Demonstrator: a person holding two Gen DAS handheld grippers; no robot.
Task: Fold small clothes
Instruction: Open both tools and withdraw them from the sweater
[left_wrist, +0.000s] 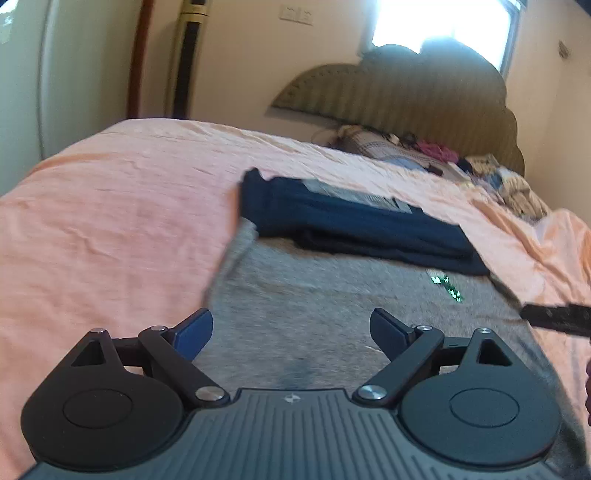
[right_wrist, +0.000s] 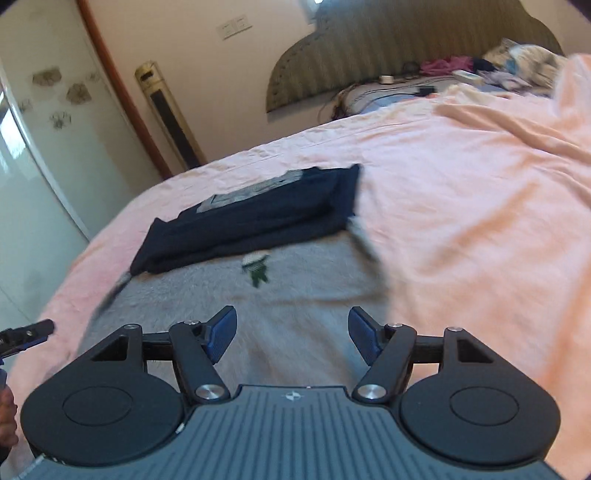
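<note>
meanwhile, both claws released above the grey garment

**left wrist view.** the left gripper (left_wrist: 291, 334) is seen with its blue-padded fingers (left_wrist: 195, 332) spread wide and nothing caught between them. below the gap, a flat grey knitted garment with a small green motif (left_wrist: 314, 317) is spread on the pink crinkled bedsheet (left_wrist: 110, 206). towards 12 o'clock from the claw, a folded dark navy garment with a pale printed panel (left_wrist: 354, 221) is laid, its near edge overlapping the grey cloth's far edge. at 3 o'clock, the black tip of the right gripper (left_wrist: 557, 317) is glimpsed at the frame edge, blurred. at 1 o'clock, a heap of mixed clothes (left_wrist: 480, 166) is piled against the olive padded headboard (left_wrist: 406, 92).

**right wrist view.** the right gripper (right_wrist: 293, 338) is likewise shown released, the pads parted over the grey garment (right_wrist: 277, 321) with no cloth pinched. the green motif (right_wrist: 256, 269) is found at 12 o'clock, and the folded navy garment (right_wrist: 258, 218) just beyond it, at 11 o'clock. the left gripper's tip (right_wrist: 27, 334) is visible at 9 o'clock, over the sheet beside the grey cloth. a tall cream standing unit (right_wrist: 166, 114) is set against the wall at 11 o'clock, well apart.
</note>
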